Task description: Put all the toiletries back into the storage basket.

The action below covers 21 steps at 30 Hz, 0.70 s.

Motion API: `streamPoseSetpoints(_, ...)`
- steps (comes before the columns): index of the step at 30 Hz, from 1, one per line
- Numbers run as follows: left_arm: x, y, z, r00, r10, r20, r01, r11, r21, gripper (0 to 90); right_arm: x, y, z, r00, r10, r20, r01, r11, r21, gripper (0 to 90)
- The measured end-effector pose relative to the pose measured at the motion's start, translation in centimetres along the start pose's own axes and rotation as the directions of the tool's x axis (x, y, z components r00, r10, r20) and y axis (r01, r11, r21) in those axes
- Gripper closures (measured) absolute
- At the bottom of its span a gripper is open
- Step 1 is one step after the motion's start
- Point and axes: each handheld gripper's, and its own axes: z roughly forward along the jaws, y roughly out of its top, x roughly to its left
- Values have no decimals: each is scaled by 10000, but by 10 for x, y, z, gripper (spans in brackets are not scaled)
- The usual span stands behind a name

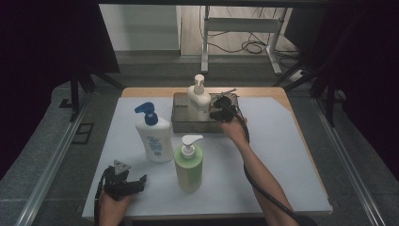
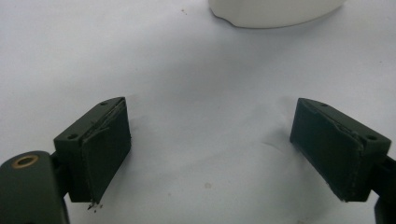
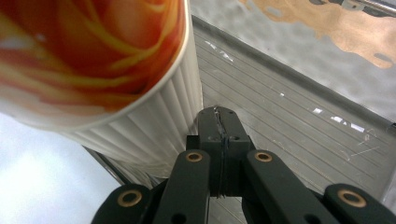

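Plainly, the matter turns on the right gripper (image 1: 221, 109) and the white bottle (image 1: 199, 100) standing upright in the metal tray (image 1: 181, 123) at the far side of the table (image 1: 282, 160). In the high view the gripper sits just beside the bottle, on its right, over the tray. Its fingers (image 3: 219, 140) are pressed together with nothing between them, and the bottle (image 3: 140, 126) lies to their left in the right gripper view, ribbed base close against them; I cannot tell whether they touch it. The bottle's long axis is vertical, so any grasp would need the fingers spread and brought sideways around its body. The right hand is by far the nearer.

The left gripper (image 1: 123, 182) rests at the near left of the table, well apart from the tray, fingers (image 2: 100, 149) spread wide over bare table.

The right gripper view shows the bottle's orange label and the tray's grooved floor (image 3: 299, 126); the high view alone gives the blue-pump bottle (image 1: 154, 136) and green bottle (image 1: 189, 164) standing between the two hands.
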Motion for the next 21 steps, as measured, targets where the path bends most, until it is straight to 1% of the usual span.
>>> streamPoseSetpoints(7, 0, 0, 0, 10000, -1, -1, 1, 10000, 4, 120, 0, 2, 3, 9999, 143, -24, -142, 9999, 71, 895)
streamPoseSetpoints(21, 0, 0, 0, 10000, 17, -7, -17, 10000, 16, 120, 9, 7, 8, 9998, 45, -204, -42, 9999, 146, 888)
